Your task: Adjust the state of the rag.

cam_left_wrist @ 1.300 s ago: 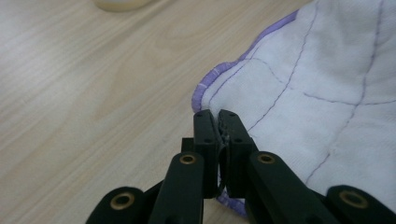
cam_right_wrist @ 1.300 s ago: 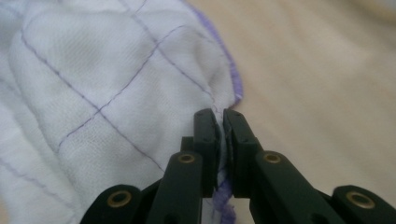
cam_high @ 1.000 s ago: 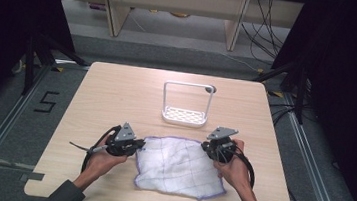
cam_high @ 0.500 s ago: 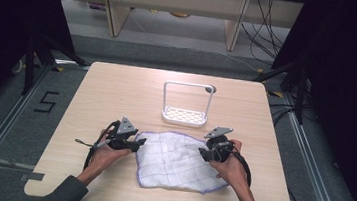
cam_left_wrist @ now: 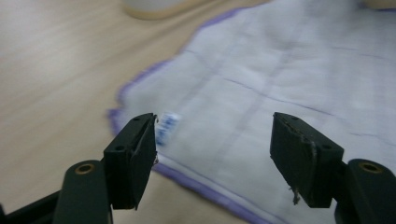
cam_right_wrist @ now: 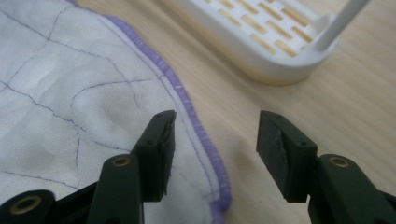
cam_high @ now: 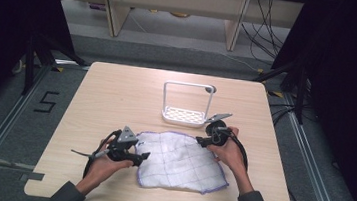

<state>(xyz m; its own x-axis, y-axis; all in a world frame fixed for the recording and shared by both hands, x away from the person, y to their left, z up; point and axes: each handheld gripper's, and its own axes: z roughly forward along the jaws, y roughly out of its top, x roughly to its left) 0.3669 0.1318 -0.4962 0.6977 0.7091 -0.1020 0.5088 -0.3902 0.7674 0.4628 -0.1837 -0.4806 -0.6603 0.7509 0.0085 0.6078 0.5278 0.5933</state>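
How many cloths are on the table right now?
1: a white cloth with purple edging lies flat at the table's near middle, between the left gripper and right gripper, just in front of the white rack.

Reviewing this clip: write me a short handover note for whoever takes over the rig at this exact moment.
Left gripper: open, at the cloth's near-left edge, one finger by the purple hem, nothing held.
Right gripper: open, straddling the hem at the cloth's far-right corner, nothing held.
Cloth: spread nearly flat on the table, small label near the left hem. White rack stands empty just beyond it.
Done: both grippers positioned at the cloth's edges.
Left: probably shut on the hem at both spots, then lift or fold; no grasp made yet.
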